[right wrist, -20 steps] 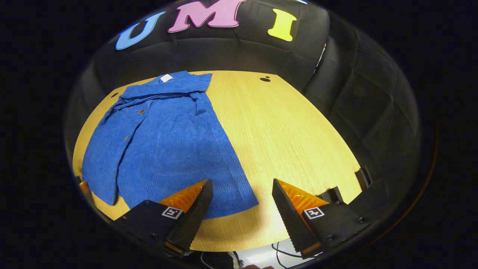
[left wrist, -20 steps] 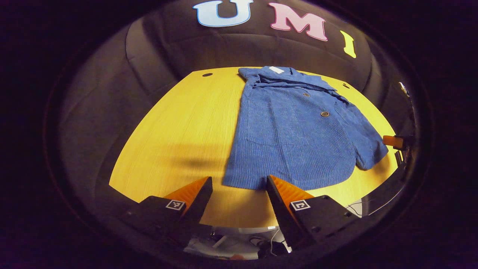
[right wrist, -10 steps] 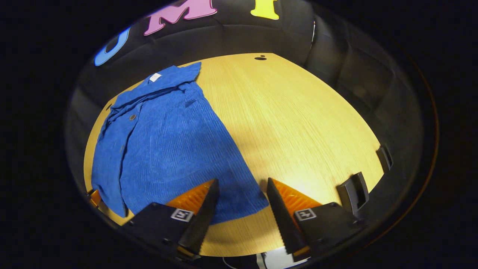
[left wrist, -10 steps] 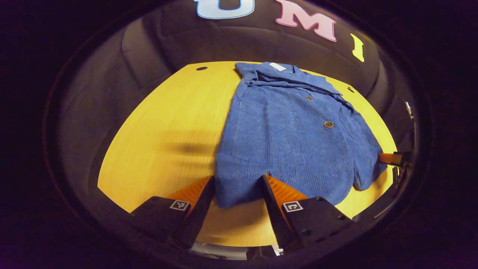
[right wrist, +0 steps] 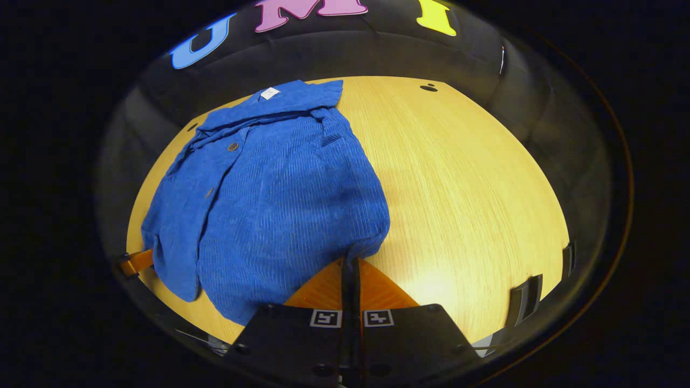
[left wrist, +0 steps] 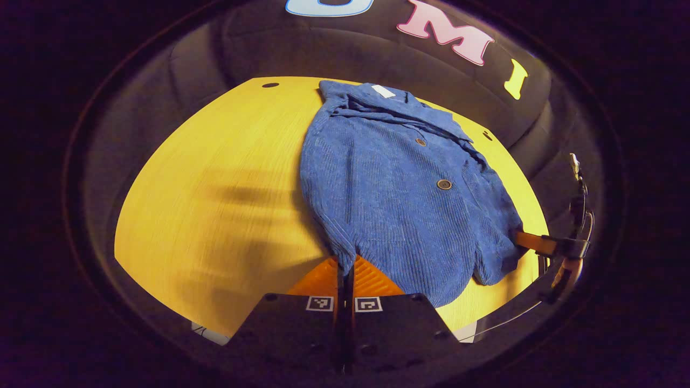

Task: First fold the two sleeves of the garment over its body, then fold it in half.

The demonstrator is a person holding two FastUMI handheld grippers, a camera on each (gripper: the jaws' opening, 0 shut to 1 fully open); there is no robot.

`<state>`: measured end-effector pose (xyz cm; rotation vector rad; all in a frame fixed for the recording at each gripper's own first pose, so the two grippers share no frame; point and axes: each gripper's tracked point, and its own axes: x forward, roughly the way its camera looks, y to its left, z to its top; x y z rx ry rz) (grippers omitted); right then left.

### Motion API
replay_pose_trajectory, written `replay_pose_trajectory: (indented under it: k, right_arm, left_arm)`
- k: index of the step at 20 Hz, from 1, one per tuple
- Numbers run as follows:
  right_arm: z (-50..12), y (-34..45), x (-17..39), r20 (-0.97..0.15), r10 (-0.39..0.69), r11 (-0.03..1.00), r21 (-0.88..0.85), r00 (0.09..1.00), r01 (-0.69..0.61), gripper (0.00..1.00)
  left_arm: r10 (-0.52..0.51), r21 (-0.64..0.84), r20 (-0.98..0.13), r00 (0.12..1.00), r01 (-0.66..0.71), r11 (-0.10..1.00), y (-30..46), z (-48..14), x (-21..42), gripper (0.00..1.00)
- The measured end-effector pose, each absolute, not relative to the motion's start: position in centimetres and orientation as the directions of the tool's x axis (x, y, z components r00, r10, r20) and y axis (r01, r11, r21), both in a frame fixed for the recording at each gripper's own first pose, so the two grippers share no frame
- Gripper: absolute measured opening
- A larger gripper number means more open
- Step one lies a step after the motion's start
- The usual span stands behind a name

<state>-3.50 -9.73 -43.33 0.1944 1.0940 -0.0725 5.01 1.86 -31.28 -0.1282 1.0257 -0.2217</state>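
Both tongs had gone from apart to pinched together since half a second earlier, each clamped on a bottom corner of the hem. Left tongs [left wrist: 345, 264] gripped the hem corner on their side, fabric bunched and lifted just off the bench [left wrist: 205, 215]. Right tongs [right wrist: 350, 261] did the same at the other hem corner, cloth pulled up into a small peak between the fingers. Blue corduroy garment [left wrist: 399, 183] lay on the wooden bench, hem toward the near edge, collar toward the far edge. Both sleeves already lay folded over the body. One folded flap hung down near the hem on the right tongs' side in the left gripper view. Two brown buttons [left wrist: 444, 184] showed along the front. White tag [left wrist: 383, 91] sat at the collar, by the far edge. The other tongs showed at the rim of each view, touching the cloth.
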Motion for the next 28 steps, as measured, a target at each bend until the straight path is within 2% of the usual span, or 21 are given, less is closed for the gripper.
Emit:
replay_pose_trajectory:
  k: [5,9,12,17,20,22,23,24,25,26,28]
  right_arm:
    - [-38.9,-9.6,0.1,-0.829,0.061,0.962,0.198,0.556,0.189,0.01]
    - [-33.1,-9.0,6.4,-0.736,0.084,0.969,0.216,0.672,0.116,0.01]
    - [-29.4,-7.9,11.9,-0.665,0.118,0.953,0.285,0.737,0.105,0.01]
    - [-25.7,-7.7,23.8,-0.561,0.125,0.938,0.336,0.819,0.087,0.00]
    - [-26.2,-9.3,32.8,-0.519,0.057,0.947,0.299,0.853,0.119,0.00]
    - [-27.1,-11.3,38.9,-0.471,-0.028,0.968,0.207,0.882,0.141,0.00]
    - [-27.8,-12.0,41.3,-0.456,-0.060,0.971,0.179,0.888,0.157,0.12]
    - [-28.9,-12.4,43.3,-0.440,-0.089,0.970,0.166,0.893,0.178,0.00]
    - [-30.1,-12.8,44.7,-0.441,-0.104,0.967,0.163,0.891,0.193,0.14]
    - [-31.3,-12.8,45.7,-0.443,-0.104,0.968,0.161,0.891,0.194,0.42]
    - [-33.6,-12.9,46.0,-0.459,-0.117,0.973,0.123,0.881,0.193,0.98]
  left_arm:
    - [-0.292,-0.257,-0.771,0.566,0.144,0.956,1.0,-27.5,6.6,0.00]
    - [-0.322,-0.274,-0.725,0.609,0.175,0.946,0.9,-23.9,9.6,0.00]
    - [-0.327,-0.243,-0.668,0.668,0.220,0.945,1.1,-20.1,14.3,0.00]
    - [-0.337,-0.174,-0.543,0.769,0.289,0.941,1.5,-14.2,27.1,0.00]
    - [-0.284,-0.108,-0.452,0.846,0.264,0.958,2.5,-12.8,36.6,0.00]
    - [-0.217,-0.057,-0.341,0.915,0.210,0.976,3.6,-12.4,43.9,0.00]
    - [-0.196,-0.044,-0.319,0.927,0.192,0.980,3.8,-12.7,46.7,0.00]
    - [-0.183,-0.042,-0.314,0.931,0.179,0.983,3.6,-13.6,49.1,0.00]
    - [-0.187,-0.045,-0.333,0.924,0.182,0.982,3.1,-15.4,50.9,0.04]
    - [-0.168,-0.031,-0.361,0.917,0.168,0.985,2.6,-17.0,52.1,0.17]
    - [-0.117,0.030,-0.416,0.902,0.143,0.989,2.4,-19.0,52.7,0.67]
